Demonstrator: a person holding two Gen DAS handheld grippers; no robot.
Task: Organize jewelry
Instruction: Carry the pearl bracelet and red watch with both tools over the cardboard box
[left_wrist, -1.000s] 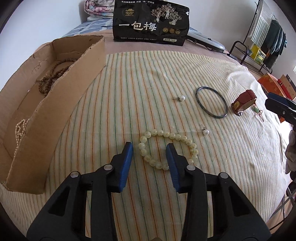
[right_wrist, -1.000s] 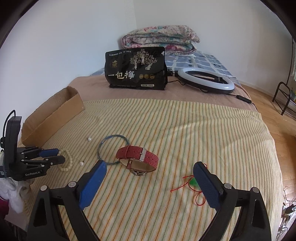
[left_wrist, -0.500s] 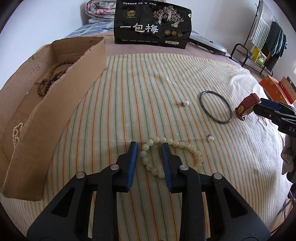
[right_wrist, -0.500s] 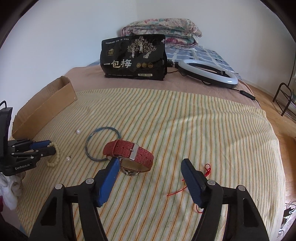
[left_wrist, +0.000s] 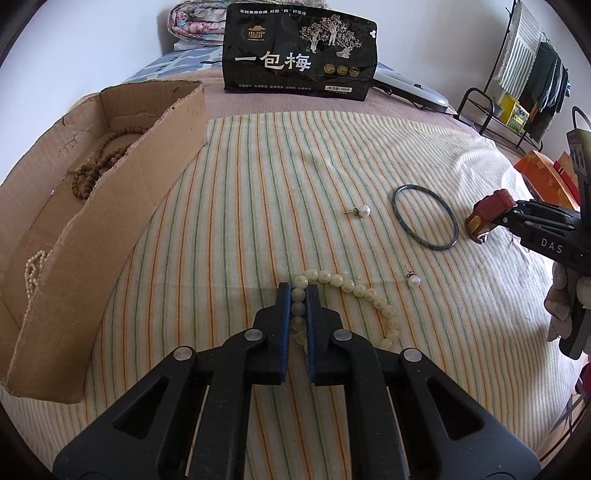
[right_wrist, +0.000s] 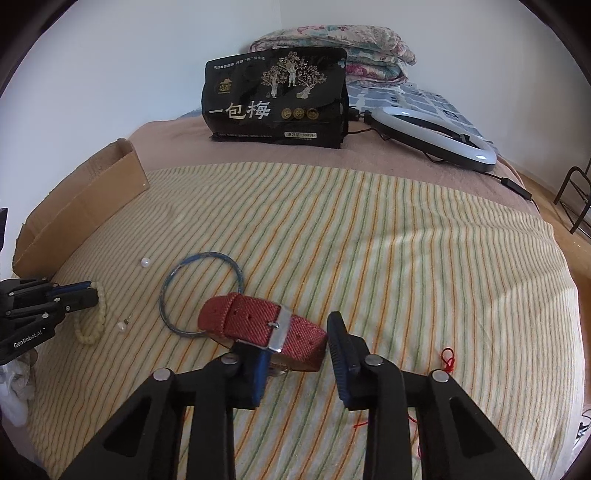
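My left gripper (left_wrist: 298, 290) is shut on the pale bead bracelet (left_wrist: 369, 295), with several of its beads pinched between the blue pads; the rest of the loop lies on the striped cloth. The right wrist view shows the same grip at its left edge, on the bracelet (right_wrist: 88, 332). My right gripper (right_wrist: 295, 336) has its jaws closing around the red watch (right_wrist: 251, 317), and both pads touch the strap near the buckle. A dark bangle (left_wrist: 436, 246) and two pearl earrings (left_wrist: 365, 211) (left_wrist: 413, 281) lie between the grippers.
An open cardboard box (left_wrist: 110, 221) on the left holds a brown bead necklace (left_wrist: 99, 162) and a small pearl strand (left_wrist: 33, 266). A red cord (right_wrist: 447, 358) lies right of the watch. A black bag (left_wrist: 299, 51) and a ring light (right_wrist: 436, 136) sit at the back.
The left jaws closed onto the bead bracelet without the hand moving. The right gripper came forward and down over the red watch and narrowed from wide open to touching it.
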